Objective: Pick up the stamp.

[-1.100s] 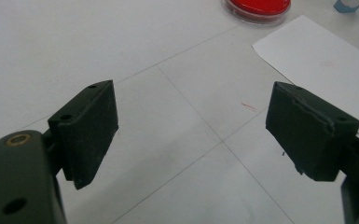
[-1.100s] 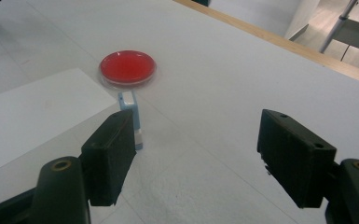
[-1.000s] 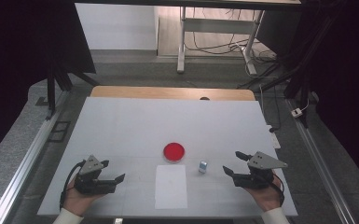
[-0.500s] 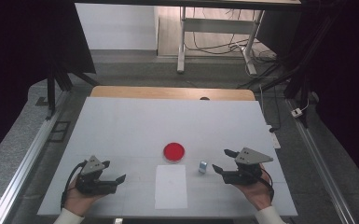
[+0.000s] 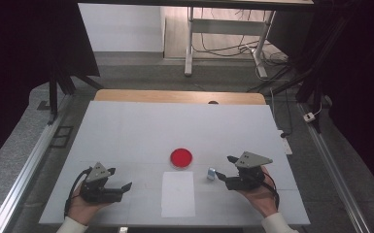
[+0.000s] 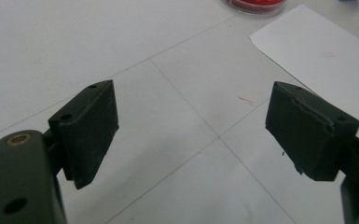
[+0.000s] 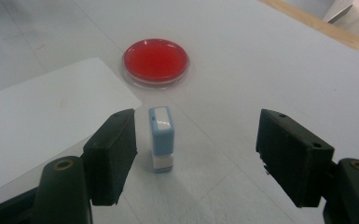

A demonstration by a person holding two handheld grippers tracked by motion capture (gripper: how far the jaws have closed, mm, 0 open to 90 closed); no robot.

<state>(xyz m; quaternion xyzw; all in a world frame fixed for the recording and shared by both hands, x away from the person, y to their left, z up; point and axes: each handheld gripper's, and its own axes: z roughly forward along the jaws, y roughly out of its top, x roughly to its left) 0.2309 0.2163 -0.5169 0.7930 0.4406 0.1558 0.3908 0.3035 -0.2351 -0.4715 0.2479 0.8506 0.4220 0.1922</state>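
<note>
Near the desk's (image 5: 126,126) front edge, the right gripper (image 5: 225,170) has its jaws spread wide around a small upright blue stamp (image 7: 161,137), closer to one jaw, neither touching it. A red-filled petri dish (image 5: 181,157) sits just beyond, beside a white paper sheet (image 5: 178,193). The left gripper (image 5: 120,186), near the front left corner, is wide open and empty.

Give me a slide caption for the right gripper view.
Open right gripper approaching a small upright blue-and-white stamp, with a round red dish and white paper sheet beyond.

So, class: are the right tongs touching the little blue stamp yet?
Apart. The right gripper view shows the right tongs open, with bare table visible between the upright blue stamp and each jaw, though the left jaw is close.
</note>
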